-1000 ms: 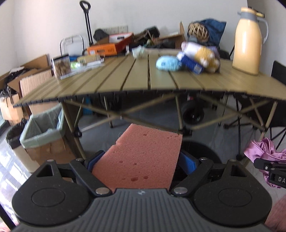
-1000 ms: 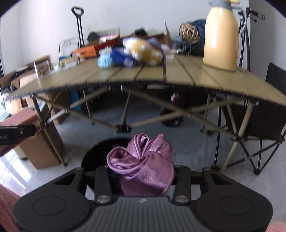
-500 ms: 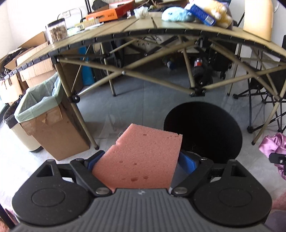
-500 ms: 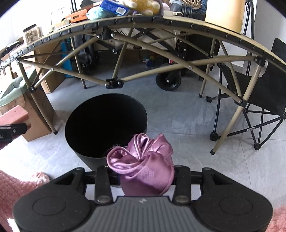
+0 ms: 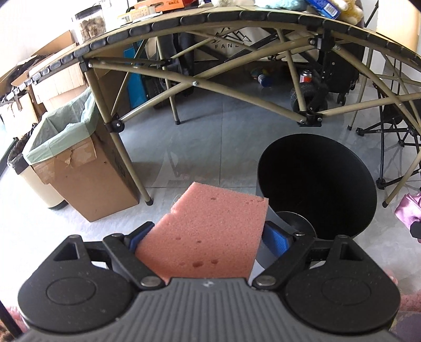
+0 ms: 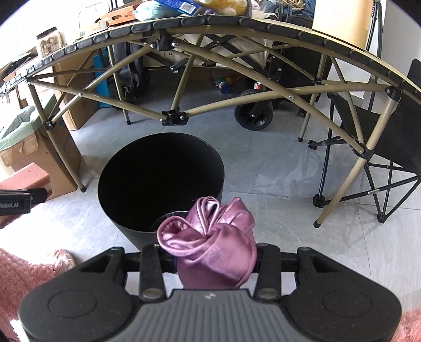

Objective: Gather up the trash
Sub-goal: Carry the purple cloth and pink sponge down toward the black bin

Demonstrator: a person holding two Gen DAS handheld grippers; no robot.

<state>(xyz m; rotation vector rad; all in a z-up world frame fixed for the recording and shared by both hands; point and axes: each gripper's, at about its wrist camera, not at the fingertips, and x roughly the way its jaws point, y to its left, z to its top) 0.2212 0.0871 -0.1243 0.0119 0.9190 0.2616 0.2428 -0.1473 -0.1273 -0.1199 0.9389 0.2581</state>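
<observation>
My left gripper [image 5: 208,236] is shut on a pink sponge [image 5: 210,231], its blue pads pressing the sponge's two sides. The sponge hangs just left of a round black bin [image 5: 315,189] standing on the floor. In the right wrist view my right gripper [image 6: 210,252] is shut on a crumpled purple satin cloth [image 6: 210,242], held at the near right rim of the same black bin [image 6: 160,181]. The bin's inside is dark, so its contents are hidden. The cloth [image 5: 409,207] shows at the left view's right edge, and the sponge [image 6: 23,179] at the right view's left edge.
A folding slatted table [image 5: 236,18] spans overhead, its legs and cross braces [image 6: 173,115] just behind the bin. A cardboard box lined with a green bag [image 5: 73,157] stands left. A black folding chair [image 6: 381,136] stands right. Pink rug [image 6: 15,273] lies near me.
Both grippers sank and tipped downward. The view dropped from the tabletop to under the table, and the black bin came into sight and grew closer. Sponge and cloth stay gripped.
</observation>
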